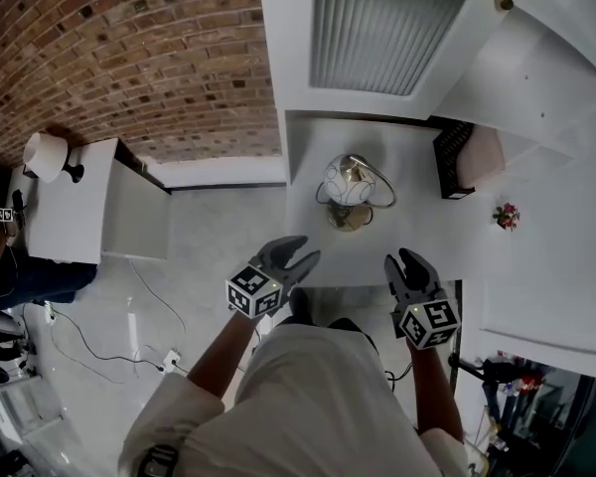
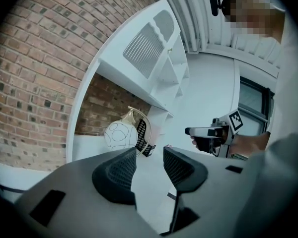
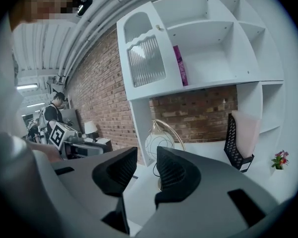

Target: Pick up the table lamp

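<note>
The table lamp (image 1: 350,189) has a white globe shade with dark line patterns inside a gold hoop on a round gold base. It stands on the white desk (image 1: 318,241) under the shelf unit. In the left gripper view the lamp (image 2: 121,134) shows beyond the jaws, and in the right gripper view the lamp (image 3: 160,144) stands just past the jaws. My left gripper (image 1: 300,256) hovers at the desk's front left edge, open and empty. My right gripper (image 1: 405,263) is at the front right, also open with nothing between its fingers. Both are short of the lamp.
A black mesh file holder (image 1: 455,160) with a pink folder stands at the desk's right. A small flower pot (image 1: 506,216) sits on the right side shelf. A white cabinet (image 1: 74,207) with another white lamp (image 1: 46,156) stands far left by the brick wall. Cables lie on the floor.
</note>
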`<state>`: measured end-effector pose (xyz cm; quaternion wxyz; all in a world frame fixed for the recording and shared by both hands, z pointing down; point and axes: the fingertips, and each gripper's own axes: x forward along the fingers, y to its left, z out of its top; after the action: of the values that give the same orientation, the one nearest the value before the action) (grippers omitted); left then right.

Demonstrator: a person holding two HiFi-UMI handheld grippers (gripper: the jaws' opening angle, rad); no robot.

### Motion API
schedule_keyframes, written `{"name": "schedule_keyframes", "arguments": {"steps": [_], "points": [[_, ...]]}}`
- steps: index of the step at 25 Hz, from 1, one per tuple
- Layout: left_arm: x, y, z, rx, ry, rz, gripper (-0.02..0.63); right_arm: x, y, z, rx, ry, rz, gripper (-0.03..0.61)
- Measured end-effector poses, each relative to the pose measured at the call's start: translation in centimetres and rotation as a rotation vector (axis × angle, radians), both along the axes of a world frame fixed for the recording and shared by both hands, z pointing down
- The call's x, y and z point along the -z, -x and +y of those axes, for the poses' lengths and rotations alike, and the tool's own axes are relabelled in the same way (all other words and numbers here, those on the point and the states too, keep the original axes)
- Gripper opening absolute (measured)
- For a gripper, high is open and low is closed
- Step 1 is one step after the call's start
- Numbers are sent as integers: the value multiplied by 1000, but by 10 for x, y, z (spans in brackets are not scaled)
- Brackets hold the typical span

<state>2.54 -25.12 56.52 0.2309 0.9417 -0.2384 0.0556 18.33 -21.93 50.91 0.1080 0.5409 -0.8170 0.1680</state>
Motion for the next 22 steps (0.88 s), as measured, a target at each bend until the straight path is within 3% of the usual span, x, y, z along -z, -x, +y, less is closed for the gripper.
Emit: {"name": "schedule_keyframes", "arguments": {"steps": [10, 22], "points": [[-16, -10, -23, 52, 12, -4, 189, 3, -18, -39, 25, -3, 26, 138], [-48, -44, -32, 227, 84, -10, 195, -37, -51, -98, 210, 76, 52, 171]]}}
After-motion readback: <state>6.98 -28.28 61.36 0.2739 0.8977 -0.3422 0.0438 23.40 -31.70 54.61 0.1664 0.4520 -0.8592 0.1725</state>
